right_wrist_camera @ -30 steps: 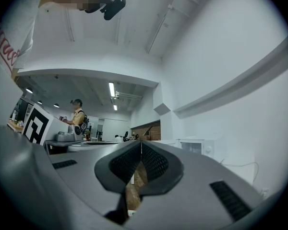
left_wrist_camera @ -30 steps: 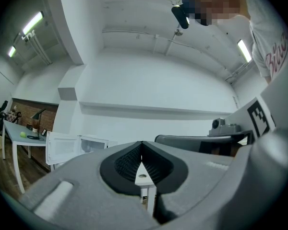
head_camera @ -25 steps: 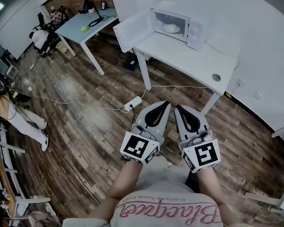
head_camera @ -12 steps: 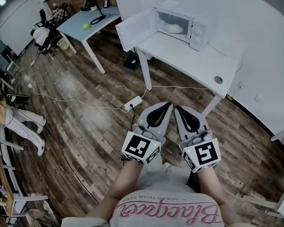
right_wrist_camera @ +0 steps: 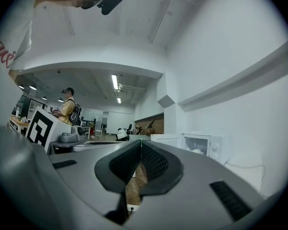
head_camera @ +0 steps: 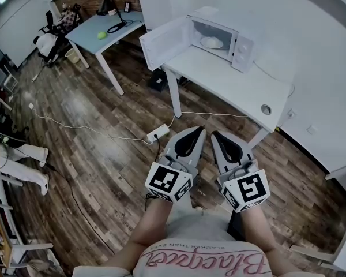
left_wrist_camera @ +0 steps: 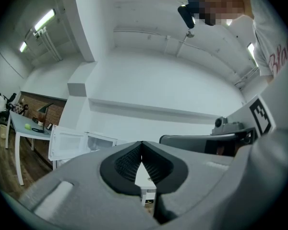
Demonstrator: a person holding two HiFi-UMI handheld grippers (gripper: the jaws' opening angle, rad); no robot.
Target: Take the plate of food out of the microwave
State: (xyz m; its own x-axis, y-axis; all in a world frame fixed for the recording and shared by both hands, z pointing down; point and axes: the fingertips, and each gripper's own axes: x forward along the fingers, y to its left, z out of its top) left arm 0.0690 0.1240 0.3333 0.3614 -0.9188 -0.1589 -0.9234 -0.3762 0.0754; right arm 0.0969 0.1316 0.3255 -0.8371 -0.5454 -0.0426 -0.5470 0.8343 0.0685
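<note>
Against the frames from the last second, the microwave (head_camera: pixel 219 36) and the white table (head_camera: pixel 236 79) under it sat a little lower and nearer in the head view. The power strip (head_camera: pixel 157 133) on the floor (head_camera: pixel 104 137) in front of the microwave had slid down toward the gripper tips. I read that as a short advance toward the microwave, nothing more. Left gripper (head_camera: pixel 199 130) and right gripper (head_camera: pixel 214 134) had kept their side-by-side pose, pointing at the microwave and well short of it, short even of the table edge. Both had their jaws pressed together tip to tip with nothing between them, confirmed in each gripper view. The microwave door (head_camera: pixel 164 42) hung wide open to the left, and the plate of food (head_camera: pixel 210 41) lay inside the microwave cavity, untouched. Judgement: approach phase only; the jaws would need opening before any reach into the cavity. The food showed only as a pale mound; I could not tell what it was, nor how the plate rim sat on the cavity floor. In the left gripper view the gripper's own body covered most of the cavity, and the right gripper view gave only a pale smudge inside. My hands were hidden beneath the marker cubes (head_camera: pixel 169 180).
</note>
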